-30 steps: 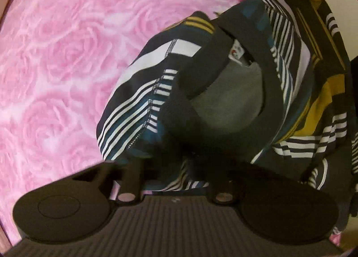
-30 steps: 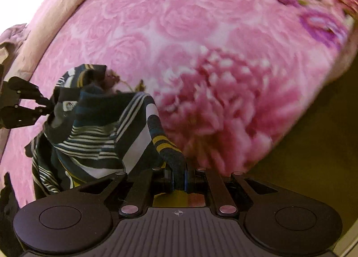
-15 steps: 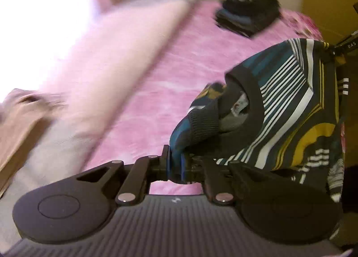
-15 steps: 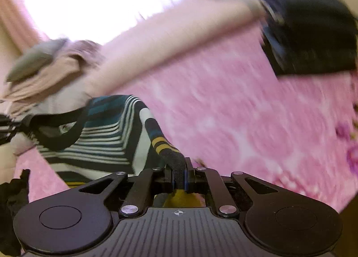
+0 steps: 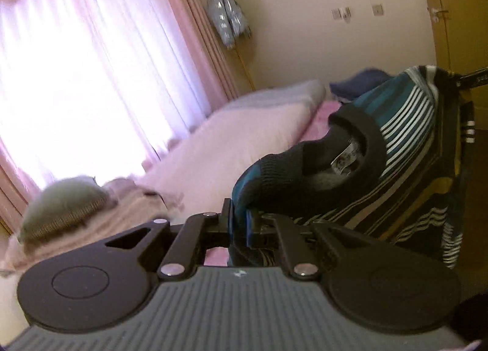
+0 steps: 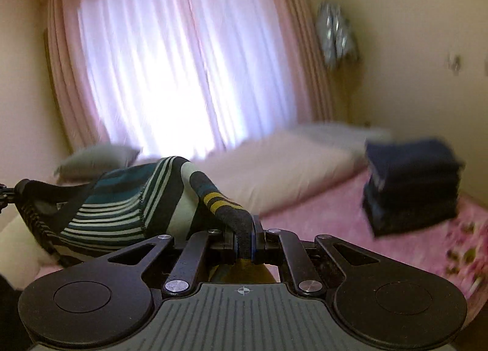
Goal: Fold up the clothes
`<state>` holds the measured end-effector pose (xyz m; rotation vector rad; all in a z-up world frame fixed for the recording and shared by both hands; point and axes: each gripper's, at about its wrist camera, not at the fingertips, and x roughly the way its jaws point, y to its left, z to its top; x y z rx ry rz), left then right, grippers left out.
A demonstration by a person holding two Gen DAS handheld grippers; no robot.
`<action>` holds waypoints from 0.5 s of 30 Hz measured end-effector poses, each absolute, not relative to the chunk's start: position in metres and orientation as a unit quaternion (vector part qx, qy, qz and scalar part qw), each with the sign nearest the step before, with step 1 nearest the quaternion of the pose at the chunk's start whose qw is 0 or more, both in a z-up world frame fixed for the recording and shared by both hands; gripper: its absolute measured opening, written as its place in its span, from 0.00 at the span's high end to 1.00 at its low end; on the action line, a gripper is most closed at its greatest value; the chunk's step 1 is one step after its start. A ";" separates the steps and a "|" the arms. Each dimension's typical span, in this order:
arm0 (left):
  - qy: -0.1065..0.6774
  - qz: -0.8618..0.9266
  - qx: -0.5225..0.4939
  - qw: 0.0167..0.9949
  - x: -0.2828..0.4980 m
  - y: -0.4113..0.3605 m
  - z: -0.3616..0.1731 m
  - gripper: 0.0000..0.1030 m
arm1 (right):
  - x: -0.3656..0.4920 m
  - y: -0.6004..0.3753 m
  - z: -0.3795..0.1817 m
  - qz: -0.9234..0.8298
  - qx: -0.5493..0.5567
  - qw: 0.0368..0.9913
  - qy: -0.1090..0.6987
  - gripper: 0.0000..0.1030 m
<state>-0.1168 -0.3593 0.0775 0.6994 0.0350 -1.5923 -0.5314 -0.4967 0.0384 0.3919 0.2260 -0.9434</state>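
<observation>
We hold both grippers raised and aimed level across the room, toward a bright window with pink curtains [image 6: 170, 55]. Our left gripper [image 5: 241, 224] has its fingers [image 5: 227, 216] pinched tight on the dark ribbed edge of a striped sweater [image 5: 405, 143], close to its black neckband. Our right gripper [image 6: 245, 239] has its fingers [image 6: 259, 238] pinched on another dark ribbed edge of the same sweater [image 6: 122, 207], just past two mustard bands.

The sweater hangs stretched in the air between the two grippers, above the pink floral bed [image 6: 320, 222].

Only the left view shows the open neck with a white label [image 5: 346, 158] inside, right of the fingers, and the far tip of the right gripper at the sweater's upper right corner. Only the right view shows a blurred stack of dark folded clothes [image 6: 411, 186] lying on the bed, well to the right of the fingers.

Beyond the fingers, a pale pillow [image 6: 274, 168] lies along the bed's far edge under the window. Bare pink bedcover stretches between the sweater and the dark stack.
</observation>
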 end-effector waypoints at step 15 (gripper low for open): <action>0.228 -0.575 0.317 0.719 -0.076 -0.696 -0.093 0.69 | -0.424 -0.842 -0.102 -0.459 0.131 0.844 0.245 0.25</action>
